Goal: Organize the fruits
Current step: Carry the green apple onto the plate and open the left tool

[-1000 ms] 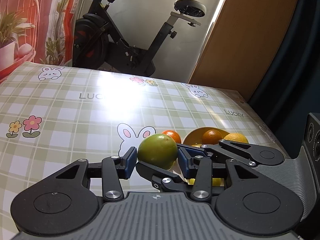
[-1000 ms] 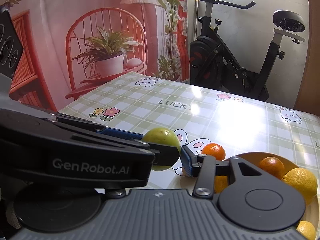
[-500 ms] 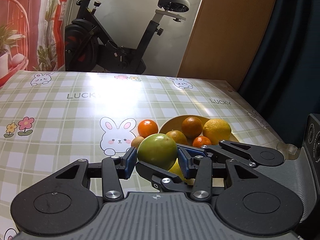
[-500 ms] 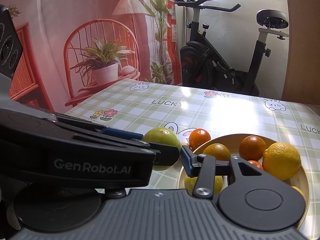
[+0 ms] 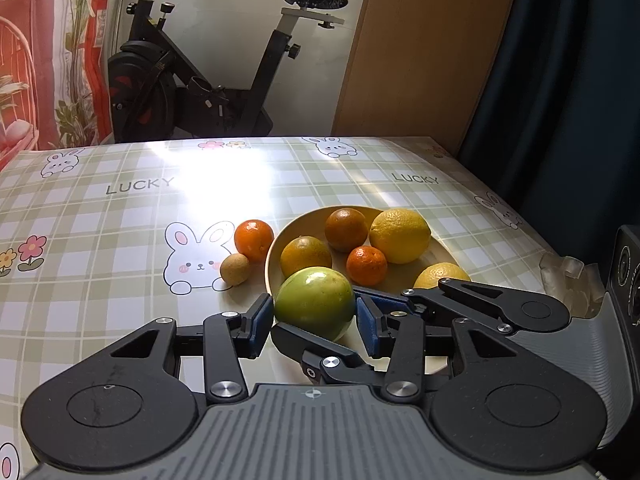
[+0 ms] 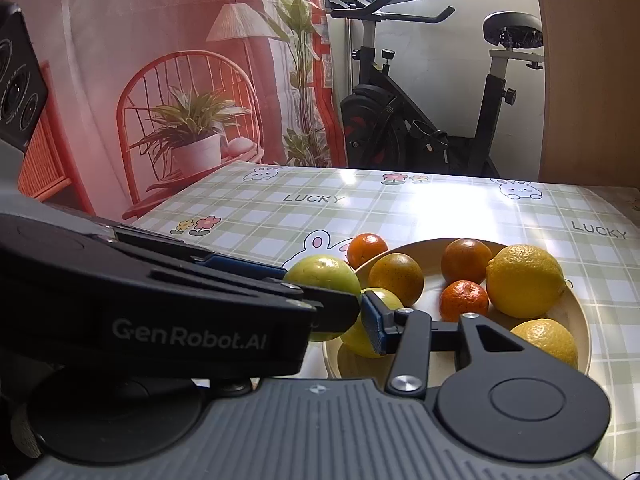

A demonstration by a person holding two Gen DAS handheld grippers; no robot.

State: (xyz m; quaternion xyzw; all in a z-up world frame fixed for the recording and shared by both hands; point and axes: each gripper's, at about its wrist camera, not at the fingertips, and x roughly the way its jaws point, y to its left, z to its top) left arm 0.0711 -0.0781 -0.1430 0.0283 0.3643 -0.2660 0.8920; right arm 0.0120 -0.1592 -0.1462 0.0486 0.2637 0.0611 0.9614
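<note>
Tablecloth (image 5: 120,216), checked, before exercise bike (image 5: 192,80)

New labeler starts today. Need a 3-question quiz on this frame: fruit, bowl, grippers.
1. True or false: the left gripper is empty.
2. Which fruits lie on the tablecloth outside the bowl?
A) a lemon and an apple
B) an orange and a small brown fruit
C) none
3. Fill in: the green fruit hangs over the bowl's ___ rim.

Key
1. False; its pads flank the green fruit.
2. B
3. near
</note>
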